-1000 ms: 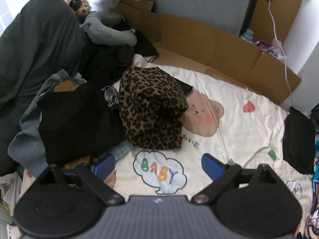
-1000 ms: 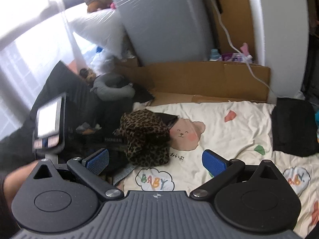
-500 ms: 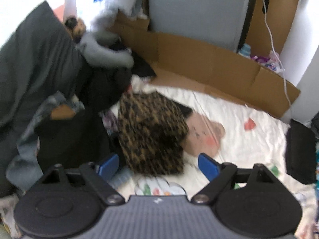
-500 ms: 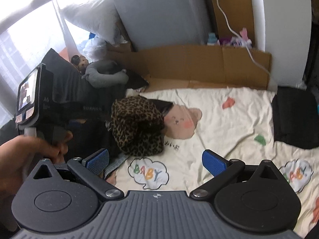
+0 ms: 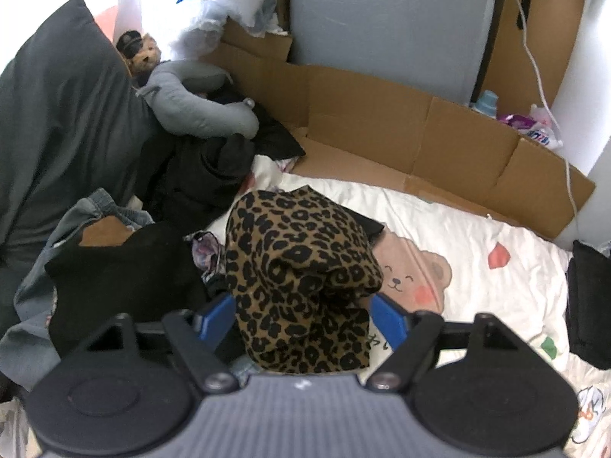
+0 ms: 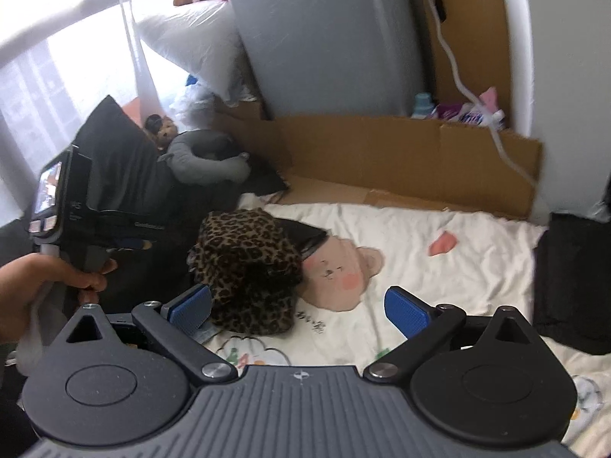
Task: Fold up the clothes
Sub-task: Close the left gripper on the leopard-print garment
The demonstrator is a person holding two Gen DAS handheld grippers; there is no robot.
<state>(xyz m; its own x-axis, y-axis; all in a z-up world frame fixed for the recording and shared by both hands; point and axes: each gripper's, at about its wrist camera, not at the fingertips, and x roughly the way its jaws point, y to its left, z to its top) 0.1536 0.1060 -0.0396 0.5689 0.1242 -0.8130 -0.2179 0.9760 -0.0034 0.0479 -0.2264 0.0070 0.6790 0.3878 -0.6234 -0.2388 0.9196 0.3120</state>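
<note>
Since the earlier frame, both hand-held grippers have been brought lower and closer to the leopard garment (image 5: 301, 286), which is now seen larger in both wrist views. Left hand-held gripper (image 5: 303, 315): jaws closing, blue pads set either side of the leopard garment; firm pressing by the pads cannot be told, and the cloth is not lifted. Right hand-held gripper (image 6: 301, 307): jaws held wide apart, nothing gripped; its left pad is seen in front of the garment's near edge, its right pad over bare blanket. Leopard garment: bunched in a heap on the blanket (image 5: 477, 236), at its left side, partly covering a printed bear. Blanket: cream, printed with a bear and small coloured shapes, spread on the bed. Black garment (image 5: 126, 278): lying just left of the leopard garment, over denim (image 5: 34, 305). Dark folded cloth (image 6: 573, 278): at the blanket's right edge, well apart from the heap. Person's hand (image 6: 49, 286): seen in the right wrist view, wrapped round the left gripper's handle, whose small screen is lit. Grey neck pillow (image 5: 198, 103) and toy bear (image 5: 143, 53): behind the clothes pile, against a dark pillow. Cardboard (image 5: 420, 141): flattened along the blanket's far edge.
</note>
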